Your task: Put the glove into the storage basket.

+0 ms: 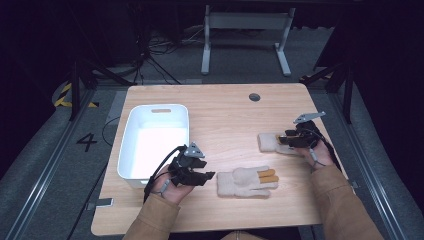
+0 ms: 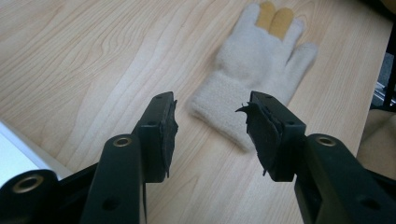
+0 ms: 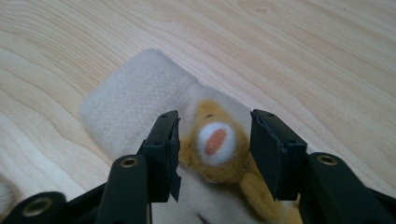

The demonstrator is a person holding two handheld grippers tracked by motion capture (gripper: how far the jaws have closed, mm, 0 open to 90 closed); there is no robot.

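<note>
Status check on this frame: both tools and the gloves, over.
Left tool open, aimed at near glove, not touching. Right tool open, jaws astride far glove's yellow patch, no grip. Nothing in the way.

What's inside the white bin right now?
From the high view, the white bin shows a bare white floor with nothing in it. Both gloves lie on the table outside it. The strip just behind its near wall is hidden by the left gripper.

the right gripper (image 1: pixel 290 138) is covering the finger end of the far glove (image 1: pixel 269 141) in the high view. the right gripper view's bottom edge is cutting off that glove's yellow animal patch (image 3: pixel 219 149), blurring nearby wool.
</note>
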